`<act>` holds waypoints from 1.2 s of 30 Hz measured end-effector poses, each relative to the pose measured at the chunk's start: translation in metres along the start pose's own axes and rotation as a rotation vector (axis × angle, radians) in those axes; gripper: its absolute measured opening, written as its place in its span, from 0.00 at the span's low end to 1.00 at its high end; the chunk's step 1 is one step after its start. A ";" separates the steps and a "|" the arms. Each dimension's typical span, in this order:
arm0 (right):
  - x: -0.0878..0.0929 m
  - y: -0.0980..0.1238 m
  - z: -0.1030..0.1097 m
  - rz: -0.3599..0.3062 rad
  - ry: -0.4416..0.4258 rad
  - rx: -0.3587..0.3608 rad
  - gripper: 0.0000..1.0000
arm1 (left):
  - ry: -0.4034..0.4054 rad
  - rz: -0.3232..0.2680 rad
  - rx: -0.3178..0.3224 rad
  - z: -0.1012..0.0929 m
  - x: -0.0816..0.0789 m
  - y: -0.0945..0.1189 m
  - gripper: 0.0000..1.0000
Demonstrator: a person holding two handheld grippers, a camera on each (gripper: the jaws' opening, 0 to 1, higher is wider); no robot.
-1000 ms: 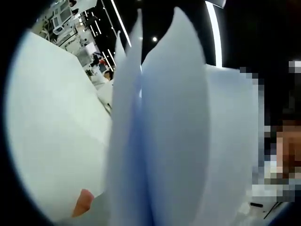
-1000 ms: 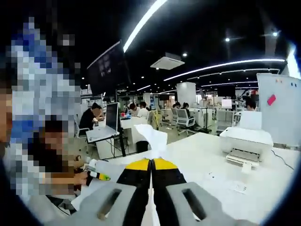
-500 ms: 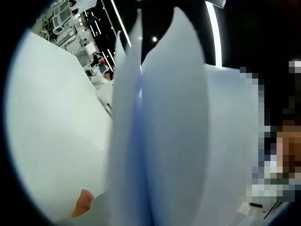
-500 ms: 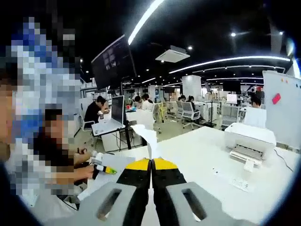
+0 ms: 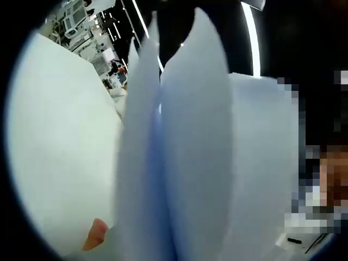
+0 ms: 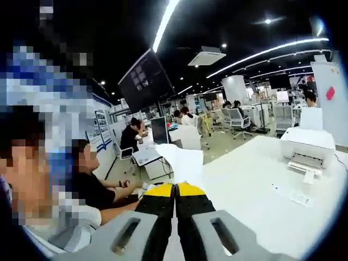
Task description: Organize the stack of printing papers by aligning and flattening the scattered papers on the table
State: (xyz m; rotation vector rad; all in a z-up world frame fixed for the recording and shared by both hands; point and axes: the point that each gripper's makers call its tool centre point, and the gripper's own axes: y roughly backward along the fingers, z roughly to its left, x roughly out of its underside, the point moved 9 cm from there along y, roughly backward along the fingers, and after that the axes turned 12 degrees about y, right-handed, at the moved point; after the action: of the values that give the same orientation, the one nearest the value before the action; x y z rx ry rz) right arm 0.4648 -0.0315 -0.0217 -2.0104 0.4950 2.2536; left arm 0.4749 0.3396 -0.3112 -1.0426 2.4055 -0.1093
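Observation:
Several white printing papers [image 5: 196, 152] stand edge-on right against the left gripper view's lens, fanned apart and meeting at the bottom middle where my left gripper's jaws lie hidden behind them. A larger sheet [image 5: 60, 152] curves across the left side. In the right gripper view my right gripper [image 6: 175, 186] has its yellow-tipped jaws pressed together, with a thin white edge running between them. A white sheet [image 6: 185, 163] rises just beyond the tips, above the white table [image 6: 255, 190].
A white printer [image 6: 307, 145] sits at the table's far right, with a small label strip [image 6: 296, 197] in front of it. People sit close on the left; one forearm [image 6: 117, 196] rests near the table edge. Desks, monitors and chairs stand behind. An orange tip [image 5: 97, 234] shows low left.
The right gripper view has swung, so the printer sits further right and the seated people loom larger. The papers in the left gripper view have shifted slightly left. Both grips look unchanged.

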 end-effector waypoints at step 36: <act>0.021 -0.034 0.041 -0.017 -0.312 -0.194 0.00 | 0.019 0.008 -0.050 0.005 0.001 -0.001 0.06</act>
State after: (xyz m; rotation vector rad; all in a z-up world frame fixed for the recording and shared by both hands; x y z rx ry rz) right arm 0.4321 0.0095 -0.0455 -1.6768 0.2371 2.6274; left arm 0.4776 0.3389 -0.3151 -1.0581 2.4405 -0.0569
